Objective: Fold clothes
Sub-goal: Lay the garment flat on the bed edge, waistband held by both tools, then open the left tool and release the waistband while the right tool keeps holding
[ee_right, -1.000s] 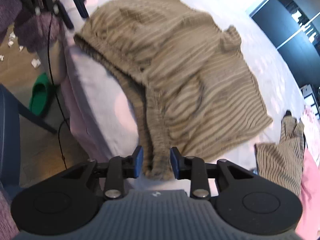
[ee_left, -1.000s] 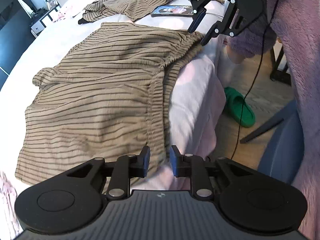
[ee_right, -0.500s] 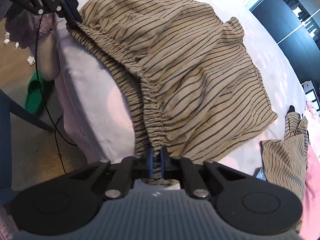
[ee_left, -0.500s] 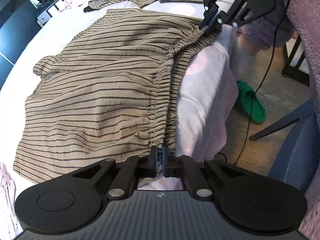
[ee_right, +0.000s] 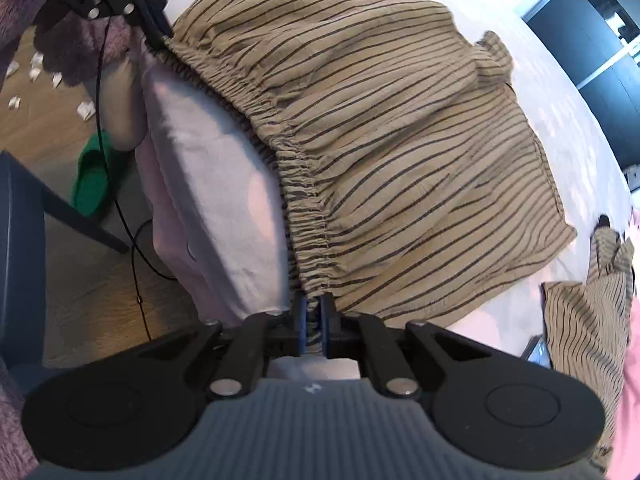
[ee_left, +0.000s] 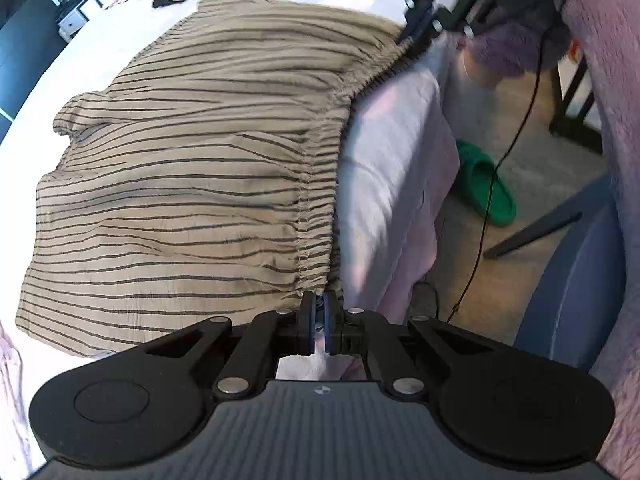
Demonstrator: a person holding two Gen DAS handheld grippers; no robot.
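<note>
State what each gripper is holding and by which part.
Both hold the striped shorts by the elastic waistband: left gripper pinches one end, right gripper the opposite end.

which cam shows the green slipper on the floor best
The left wrist view. There the green slipper lies whole on the floor beside the bed, crossed only by a thin black cable. In the right wrist view the slipper sits near the left edge, and its upper end is hidden.

Crinkled matt striped cloth shorts [ee_left: 192,184] on smooth white bedsheet [ee_right: 208,168]; matt black plastic jaws, blue-padded.
</note>
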